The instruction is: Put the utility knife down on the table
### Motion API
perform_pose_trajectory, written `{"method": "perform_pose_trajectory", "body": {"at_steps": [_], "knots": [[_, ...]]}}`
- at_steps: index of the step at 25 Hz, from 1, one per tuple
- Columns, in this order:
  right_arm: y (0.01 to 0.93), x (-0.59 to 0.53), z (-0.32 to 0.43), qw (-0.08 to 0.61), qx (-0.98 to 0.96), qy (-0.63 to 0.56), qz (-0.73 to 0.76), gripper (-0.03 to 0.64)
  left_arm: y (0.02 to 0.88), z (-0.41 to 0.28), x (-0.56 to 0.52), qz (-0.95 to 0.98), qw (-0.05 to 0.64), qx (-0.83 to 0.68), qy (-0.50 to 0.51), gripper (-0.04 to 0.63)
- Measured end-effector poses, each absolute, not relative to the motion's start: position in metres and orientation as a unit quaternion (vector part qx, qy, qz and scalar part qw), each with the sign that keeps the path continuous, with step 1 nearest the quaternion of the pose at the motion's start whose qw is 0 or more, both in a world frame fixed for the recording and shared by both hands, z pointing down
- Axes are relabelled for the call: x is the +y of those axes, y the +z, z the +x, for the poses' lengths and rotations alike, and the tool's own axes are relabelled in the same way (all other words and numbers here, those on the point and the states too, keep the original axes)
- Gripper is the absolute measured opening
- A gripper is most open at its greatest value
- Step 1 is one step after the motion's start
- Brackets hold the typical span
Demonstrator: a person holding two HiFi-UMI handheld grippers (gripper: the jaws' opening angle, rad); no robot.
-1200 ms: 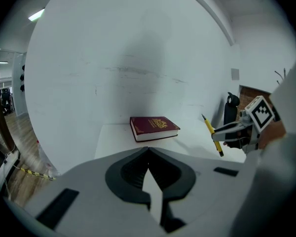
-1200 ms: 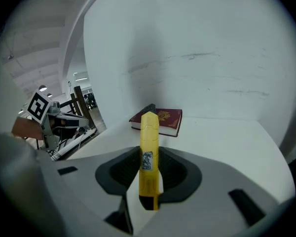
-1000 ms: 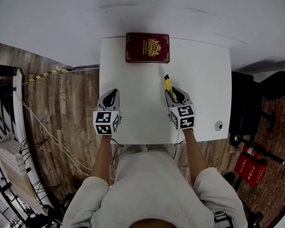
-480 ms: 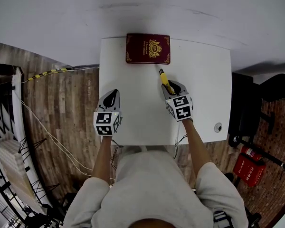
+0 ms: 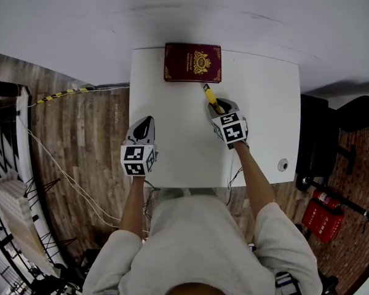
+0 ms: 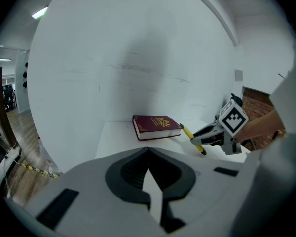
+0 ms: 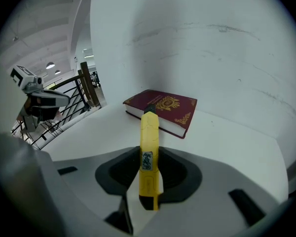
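Carrying the utility knife (image 7: 149, 147) is the step in hand, by my reading: the right hand-held gripper (image 5: 216, 107) has its jaws clamped on the yellow body near its back end, so most of the handle sticks out ahead of the jaws and the dark tip aims at the dark red book (image 5: 192, 62) lying at the far edge of the white desk (image 5: 184, 146). In the head view the knife sits over the desk's far right part, just short of the book's near right corner. It slants, tip higher than the rear, and I cannot tell whether any part of it touches the surface yet. The left hand-held gripper (image 5: 146, 125) hangs over the near left part of the desk, well apart from the knife, its jaws drawn together on nothing. The set-down looks close but not done. The next move probably calls for bringing the knife lower and flatter until its length rests on bare desk short of the book, then spreading the jaws and backing straight off so that they do not drag it along.
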State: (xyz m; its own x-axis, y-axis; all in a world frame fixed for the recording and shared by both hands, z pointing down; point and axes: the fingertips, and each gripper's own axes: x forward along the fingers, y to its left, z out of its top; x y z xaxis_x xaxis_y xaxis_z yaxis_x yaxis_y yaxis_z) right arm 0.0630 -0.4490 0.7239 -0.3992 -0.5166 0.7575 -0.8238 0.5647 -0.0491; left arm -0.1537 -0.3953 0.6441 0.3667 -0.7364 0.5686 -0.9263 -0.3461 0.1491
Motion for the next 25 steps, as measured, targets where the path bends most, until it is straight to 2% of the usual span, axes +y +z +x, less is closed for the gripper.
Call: {"method": "perform_pose_trajectory", "body": {"at_steps": [25], "knots": [[0.765,-0.458,0.053,0.435,-0.783,0.239,0.374,0.113,0.642,-0.163,-0.392,0.791,0.23,-0.528,0.203,0.006]]}}
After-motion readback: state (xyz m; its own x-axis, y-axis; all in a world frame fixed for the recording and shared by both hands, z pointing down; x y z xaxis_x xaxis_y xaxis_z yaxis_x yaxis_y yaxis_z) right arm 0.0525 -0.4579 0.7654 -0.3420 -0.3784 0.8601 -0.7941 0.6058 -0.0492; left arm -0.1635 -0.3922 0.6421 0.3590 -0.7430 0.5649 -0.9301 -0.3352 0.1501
